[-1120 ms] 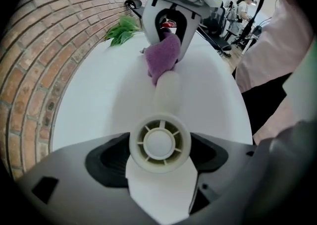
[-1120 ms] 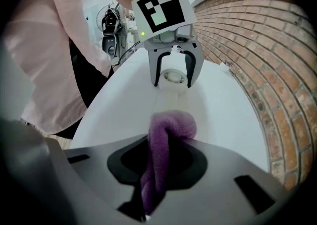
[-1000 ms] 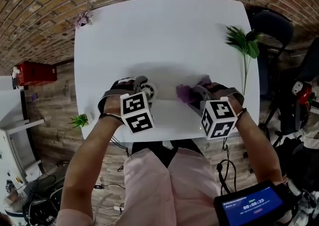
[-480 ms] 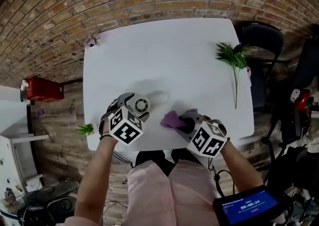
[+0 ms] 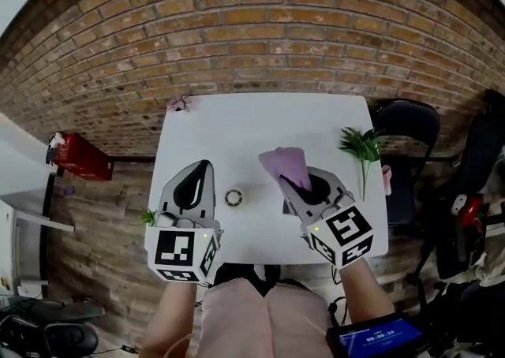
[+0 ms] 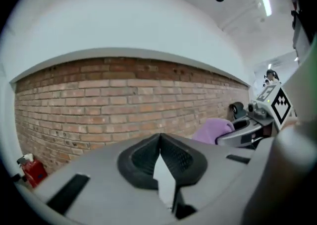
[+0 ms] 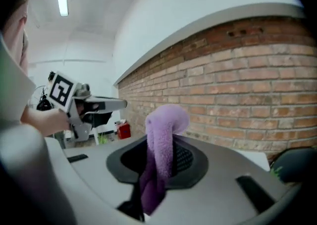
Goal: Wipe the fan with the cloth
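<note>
fan (image 5: 233,198) on white table (image 5: 237,124); brick wall (image 5: 260,33)

My head view is evenly lit and fairly sharp, but the brick wall (image 5: 260,25) bows strongly and the corners go black. A ceiling lamp (image 7: 62,0) glares in the right gripper view. In both gripper views the near foreground smears, and the cloth (image 7: 161,135) looks soft.

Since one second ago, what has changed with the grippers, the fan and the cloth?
Both grippers rose from the table. The left gripper came away from the fan and is shut, empty. The right gripper still holds the purple cloth. The fan stayed put.
</note>
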